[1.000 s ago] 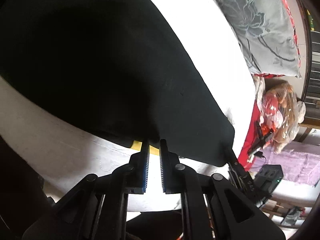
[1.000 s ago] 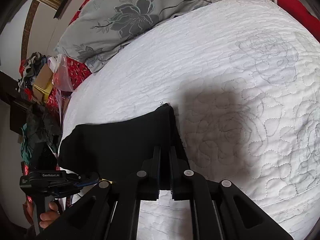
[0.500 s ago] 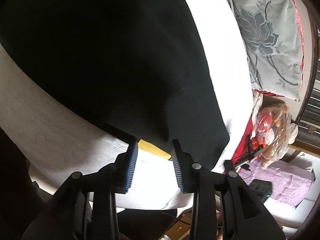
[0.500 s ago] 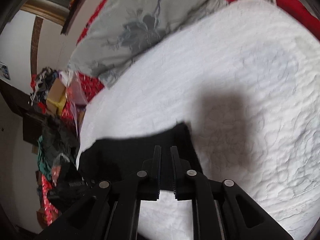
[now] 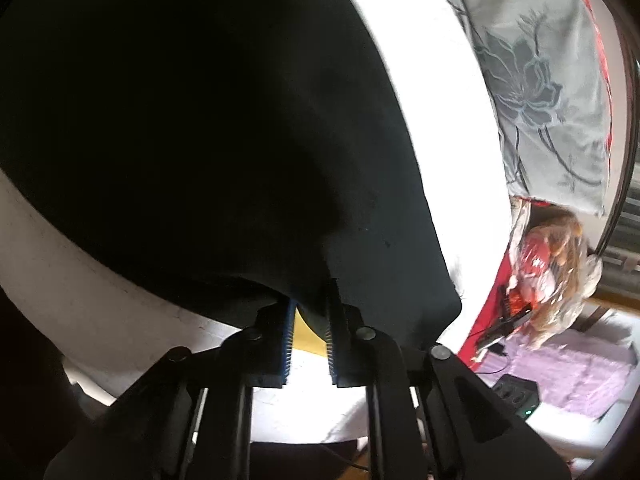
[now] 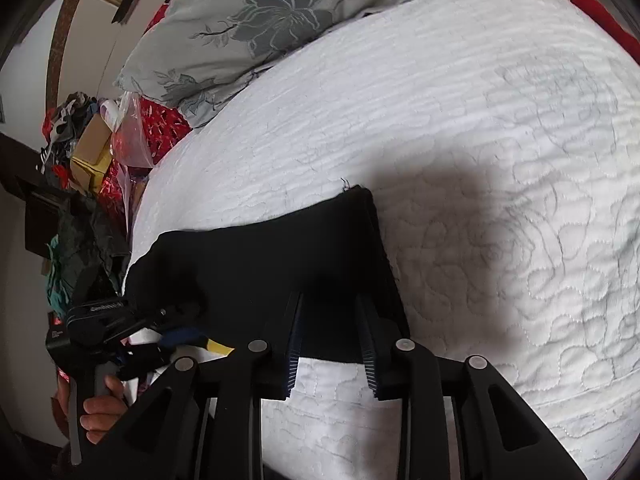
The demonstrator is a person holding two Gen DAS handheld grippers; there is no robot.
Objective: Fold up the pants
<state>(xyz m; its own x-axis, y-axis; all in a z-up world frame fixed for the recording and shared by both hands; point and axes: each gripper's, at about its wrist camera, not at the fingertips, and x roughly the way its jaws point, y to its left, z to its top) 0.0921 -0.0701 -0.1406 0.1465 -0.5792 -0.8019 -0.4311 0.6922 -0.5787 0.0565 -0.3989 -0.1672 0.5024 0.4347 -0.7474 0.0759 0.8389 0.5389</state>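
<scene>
Two sets of tongs work the near edge of the black pants [image 6: 272,264], which lie folded on the white quilted bed [image 6: 480,128] near its front edge. The left tongs [image 5: 311,312] are clamped on a bunched fold of the hem, cloth rising between the blue pads. The right tongs [image 6: 330,320] are opening over the other corner, fabric between the jaws but the pads seemingly not pressing on it. Here is the danger: with one side loose, a pull from the left hand [image 6: 100,408] could drag the stack askew and undo the fold. That pinch looks shallow too, so the hem may slip free. The floral pillow [image 6: 260,28] sits well clear.
</scene>
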